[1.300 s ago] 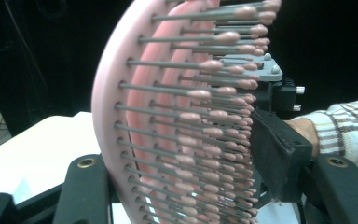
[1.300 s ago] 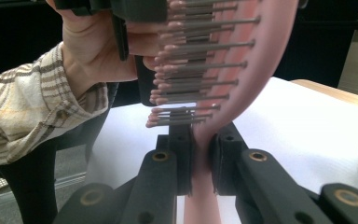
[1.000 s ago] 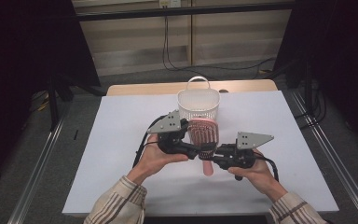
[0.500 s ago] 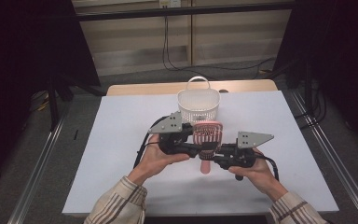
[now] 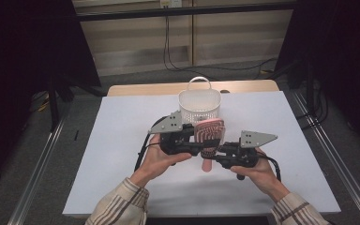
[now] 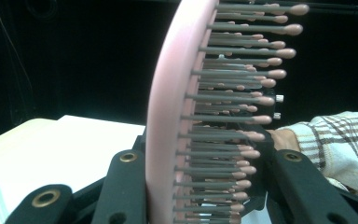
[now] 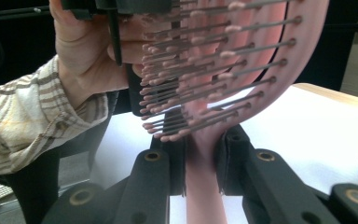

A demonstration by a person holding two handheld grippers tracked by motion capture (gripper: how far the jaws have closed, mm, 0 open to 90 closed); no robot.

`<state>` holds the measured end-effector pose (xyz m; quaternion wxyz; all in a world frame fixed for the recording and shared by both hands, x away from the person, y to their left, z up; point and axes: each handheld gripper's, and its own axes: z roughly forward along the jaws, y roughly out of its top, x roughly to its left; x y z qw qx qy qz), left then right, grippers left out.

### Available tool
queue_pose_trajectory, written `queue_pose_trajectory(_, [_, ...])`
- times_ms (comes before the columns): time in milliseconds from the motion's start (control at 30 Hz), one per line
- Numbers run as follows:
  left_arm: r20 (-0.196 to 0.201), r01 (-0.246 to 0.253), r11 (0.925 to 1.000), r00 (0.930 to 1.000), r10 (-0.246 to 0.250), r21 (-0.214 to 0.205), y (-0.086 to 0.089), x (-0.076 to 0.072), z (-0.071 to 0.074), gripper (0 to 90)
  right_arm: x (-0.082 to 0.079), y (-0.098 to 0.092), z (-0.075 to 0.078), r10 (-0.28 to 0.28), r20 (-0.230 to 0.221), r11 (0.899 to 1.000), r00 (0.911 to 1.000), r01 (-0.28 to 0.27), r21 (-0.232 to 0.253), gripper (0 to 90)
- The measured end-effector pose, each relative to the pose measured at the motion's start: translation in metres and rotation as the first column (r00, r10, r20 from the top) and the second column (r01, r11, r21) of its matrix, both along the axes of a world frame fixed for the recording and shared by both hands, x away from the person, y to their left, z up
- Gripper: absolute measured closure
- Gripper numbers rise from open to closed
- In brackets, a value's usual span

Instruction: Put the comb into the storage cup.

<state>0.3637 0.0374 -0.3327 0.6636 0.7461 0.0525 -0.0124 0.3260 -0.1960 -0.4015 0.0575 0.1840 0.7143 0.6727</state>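
A pink paddle hairbrush [image 5: 209, 132] hangs above the middle of the white table [image 5: 122, 140], held between two handheld grippers, just at 6 o'clock of a white slotted basket [image 5: 199, 105]. The right gripper [image 7: 200, 163] is clamped tight on the brush's handle, which points toward the person. The left gripper [image 6: 200, 186] straddles the brush head, one jaw against the smooth back, the other at the bristle tips; its jaws have just been closing, and they appear to press on the head.

Judged from this, the step in hand is a handover from handle grip to head grip. To do it well, the left jaws should seat firmly across back and bristles before the right lets go, since springy bristles give a soft, slippery hold; the brush should stay steady and clear of the basket rim at 12 o'clock.

Counted: one hairbrush, one basket, two grippers, two hands in striped sleeves [image 5: 122, 206].
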Motion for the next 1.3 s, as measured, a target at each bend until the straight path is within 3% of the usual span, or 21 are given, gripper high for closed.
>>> queue_pose_trajectory(367, [0.000,-0.008,0.9999,1.0000,0.008,0.008,-0.0013,0.0003,-0.0007,61.9,-0.0003,0.0017,-0.0004,-0.033,0.012,0.999,0.9994,0.033,-0.017,68.9])
queue_pose_trajectory(733, [0.008,-0.024,0.9996,0.9997,0.024,0.018,-0.0020,0.0002,-0.0009,63.0,-0.0006,0.0057,-0.0009,-0.086,0.001,0.996,0.9963,0.086,-0.035,41.5])
queue_pose_trajectory(1300, [0.005,-0.061,0.9980,0.9982,0.060,0.017,0.0029,0.0013,0.0006,63.0,-0.0023,0.0060,0.0018,-0.128,0.021,0.991,0.9915,0.129,-0.047,25.2])
